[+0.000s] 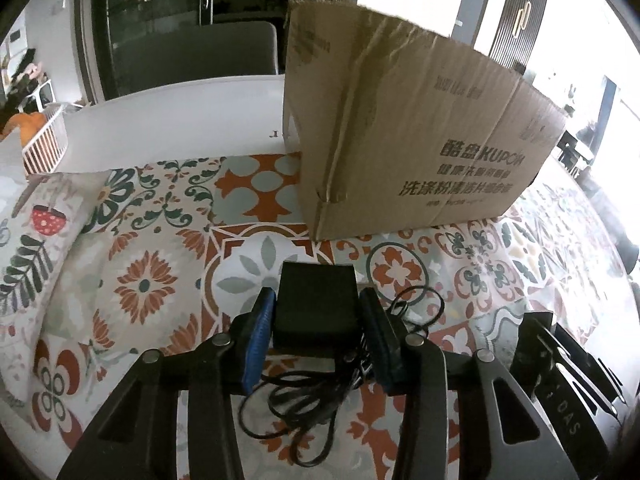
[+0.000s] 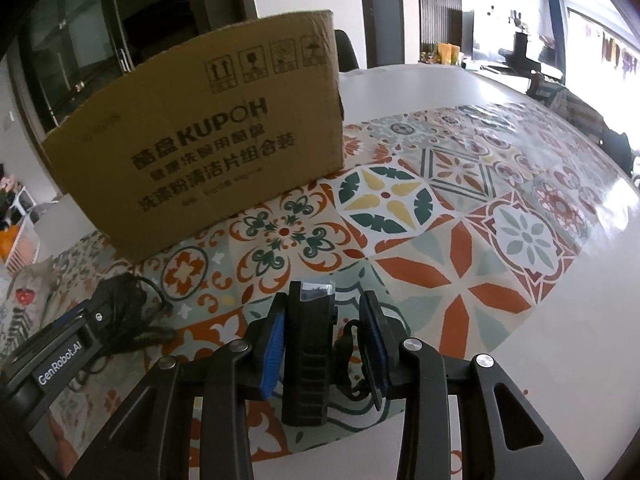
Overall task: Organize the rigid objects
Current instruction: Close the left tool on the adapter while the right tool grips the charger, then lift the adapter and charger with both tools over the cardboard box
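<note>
Left wrist view: my left gripper (image 1: pixel 316 322) is clamped across the black power adapter (image 1: pixel 316 312), cord (image 1: pixel 304 408) trailing beneath, just short of the cardboard box (image 1: pixel 400 128) mid-table — a carry grip.

Right wrist view: my right gripper (image 2: pixel 326 346) pinches a black ribbed device (image 2: pixel 308 360) sideways, nearer the table's (image 2: pixel 500 92) front edge — the box likely takes both.

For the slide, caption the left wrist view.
Left gripper clamps a black power adapter before the cardboard box.
</note>
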`<act>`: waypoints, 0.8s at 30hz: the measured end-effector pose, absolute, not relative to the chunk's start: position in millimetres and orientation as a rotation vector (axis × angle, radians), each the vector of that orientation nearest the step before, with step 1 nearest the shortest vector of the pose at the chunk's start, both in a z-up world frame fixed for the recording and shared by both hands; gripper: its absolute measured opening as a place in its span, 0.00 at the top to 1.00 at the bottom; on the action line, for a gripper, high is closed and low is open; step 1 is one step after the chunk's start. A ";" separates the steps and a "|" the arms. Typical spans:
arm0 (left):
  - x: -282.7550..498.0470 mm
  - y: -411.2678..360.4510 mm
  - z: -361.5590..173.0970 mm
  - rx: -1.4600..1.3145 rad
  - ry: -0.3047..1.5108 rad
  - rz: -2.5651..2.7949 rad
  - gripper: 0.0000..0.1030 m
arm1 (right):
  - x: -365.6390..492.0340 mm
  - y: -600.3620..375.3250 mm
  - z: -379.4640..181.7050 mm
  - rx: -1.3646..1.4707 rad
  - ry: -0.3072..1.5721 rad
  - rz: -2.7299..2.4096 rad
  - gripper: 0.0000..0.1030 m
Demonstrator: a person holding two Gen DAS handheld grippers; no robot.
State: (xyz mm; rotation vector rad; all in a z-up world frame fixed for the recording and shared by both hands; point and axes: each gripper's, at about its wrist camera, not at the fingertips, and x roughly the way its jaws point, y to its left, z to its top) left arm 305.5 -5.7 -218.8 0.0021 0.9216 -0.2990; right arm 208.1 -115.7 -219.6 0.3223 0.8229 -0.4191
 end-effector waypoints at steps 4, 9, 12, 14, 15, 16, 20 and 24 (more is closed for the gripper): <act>301.1 -4.6 -214.1 0.012 0.914 -0.301 0.59 | 204.6 -114.0 -211.9 0.303 0.811 -0.395 0.64; 287.3 -4.1 -204.6 0.006 0.902 -0.308 0.59 | 195.0 -113.0 -201.5 0.284 0.795 -0.374 0.75; 280.5 -4.5 -198.6 0.010 0.886 -0.304 0.59 | 191.3 -111.5 -195.6 0.268 0.783 -0.358 0.76; 277.3 -5.3 -197.3 0.011 0.886 -0.302 0.59 | 190.4 -112.7 -196.1 0.269 0.784 -0.349 0.76; 275.4 -5.3 -196.9 0.008 0.884 -0.302 0.59 | 189.2 -113.6 -196.4 0.269 0.782 -0.349 0.76; 273.5 -5.3 -196.8 0.006 0.881 -0.299 0.59 | 188.5 -113.8 -196.6 0.265 0.779 -0.347 0.76; 267.1 -4.6 -196.7 0.004 0.882 -0.293 0.59 | 185.2 -114.9 -196.5 0.252 0.769 -0.328 0.76; 262.7 -3.2 -192.3 -0.007 0.874 -0.289 0.59 | 181.5 -113.9 -191.9 0.249 0.758 -0.311 0.76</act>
